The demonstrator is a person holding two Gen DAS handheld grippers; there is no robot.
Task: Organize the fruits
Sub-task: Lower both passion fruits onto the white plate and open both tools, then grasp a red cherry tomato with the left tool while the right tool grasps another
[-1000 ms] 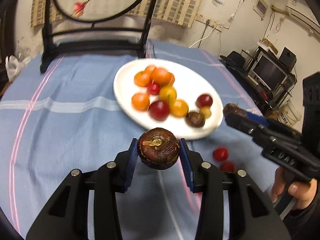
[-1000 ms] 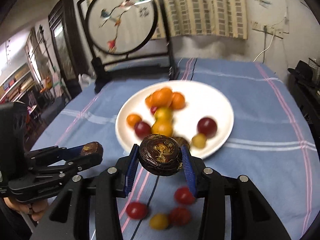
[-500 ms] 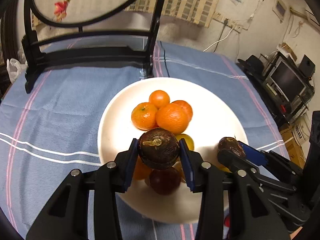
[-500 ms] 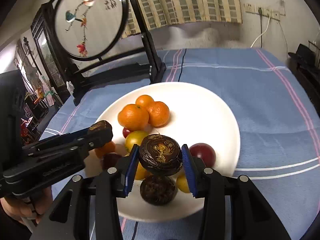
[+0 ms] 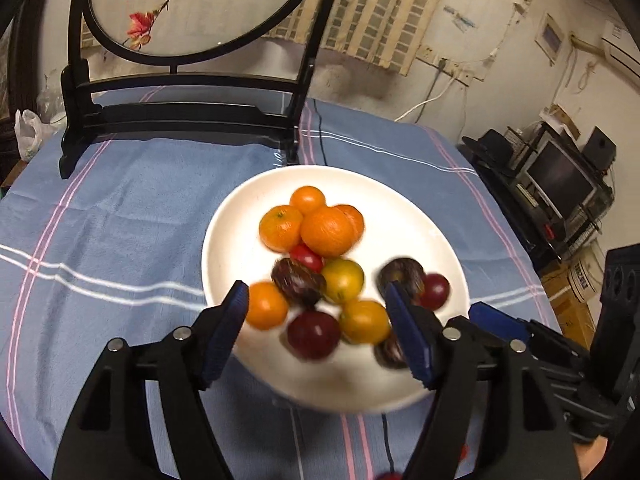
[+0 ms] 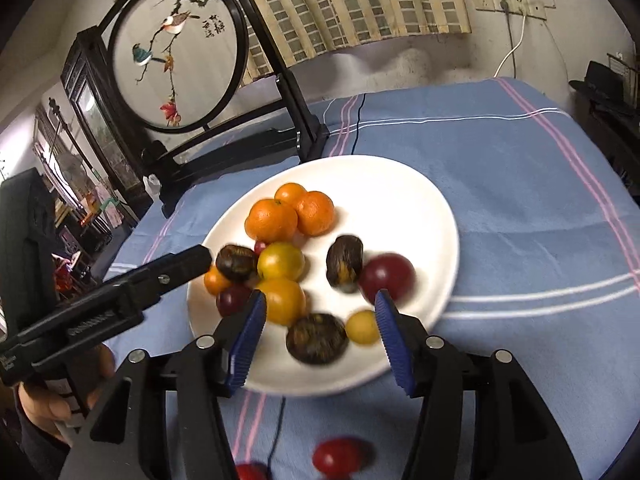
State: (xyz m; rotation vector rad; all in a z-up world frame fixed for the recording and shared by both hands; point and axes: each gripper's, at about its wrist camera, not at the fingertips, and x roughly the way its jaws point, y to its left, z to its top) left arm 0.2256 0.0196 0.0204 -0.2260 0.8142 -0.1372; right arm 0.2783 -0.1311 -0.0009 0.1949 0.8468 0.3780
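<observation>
A white plate (image 5: 232, 240) (image 6: 420, 208) holds oranges (image 5: 326, 230) (image 6: 272, 220), yellow, red and dark fruits. My left gripper (image 5: 316, 292) (image 6: 200, 258) hovers over its near rim, jaws opening, with nothing pressed between the pads. A blurred dark brown fruit (image 5: 298, 286) (image 6: 236, 262) lies loose just beyond its fingertips among the other fruit. My right gripper (image 6: 320, 298) (image 5: 480, 314) is also over the plate, jaws opening and empty. A second blurred dark fruit (image 6: 345, 264) (image 5: 402, 276) sits free ahead of it. A third dark fruit (image 6: 317, 338) rests near the rim.
Red tomatoes (image 6: 340, 454) lie on the blue striped tablecloth (image 6: 520, 200) in front of the plate. A black stand with a round painted screen (image 5: 180, 112) (image 6: 176, 52) rises behind the plate. A cable (image 6: 276, 440) runs under the plate. Shelves with a monitor (image 5: 560, 180) stand to the right.
Both grippers moved forward over the plate, each shut on a dark brown fruit. Both have now opened and let the fruits drop onto the plate.
</observation>
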